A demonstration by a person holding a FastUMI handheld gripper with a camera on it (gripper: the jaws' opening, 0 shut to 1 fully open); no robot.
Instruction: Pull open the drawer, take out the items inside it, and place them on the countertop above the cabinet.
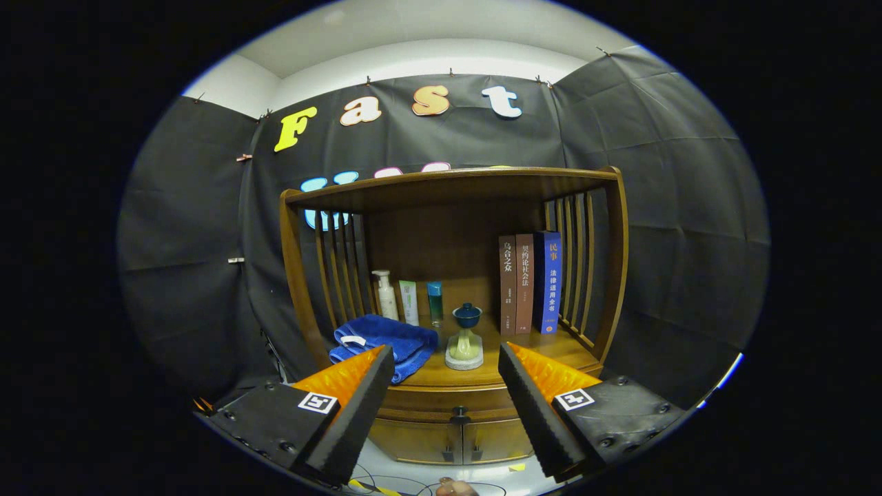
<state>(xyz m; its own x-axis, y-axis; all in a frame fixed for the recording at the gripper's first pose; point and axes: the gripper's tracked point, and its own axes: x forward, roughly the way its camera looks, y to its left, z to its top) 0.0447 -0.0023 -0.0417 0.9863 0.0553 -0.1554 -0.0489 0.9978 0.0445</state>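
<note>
From the gripper view, the hand-held gripper (446, 358) hangs in front of a wooden cabinet (455, 275), its two fingers spread wide with nothing between them. Through the gap between the fingers shows the front of the drawer (448, 399), closed, with a small dark knob (459, 415) at its middle. Below the drawer sit two cabinet doors (451, 441), also closed, each with a small dark pull near the centre seam.

Above the drawer lies the bench (551, 348), the cabinet's countertop, framed by slatted side rails and a shelf board overhead. On it, just beyond the left finger, rests a folded blue towel (386, 341). Behind the towel stand a white pump bottle (386, 295), a pale tube (409, 302) and a teal bottle (435, 302) in a row against the back panel. Ahead of the gap between the fingers stands a small glass piece with a dark blue lidded top (466, 337), possibly an oil burner or lamp; the view is too small to be sure. To its right three books (530, 282) stand upright, touching one another, beside the right rail.

Whatever the drawer holds is hidden behind its closed front.
</note>
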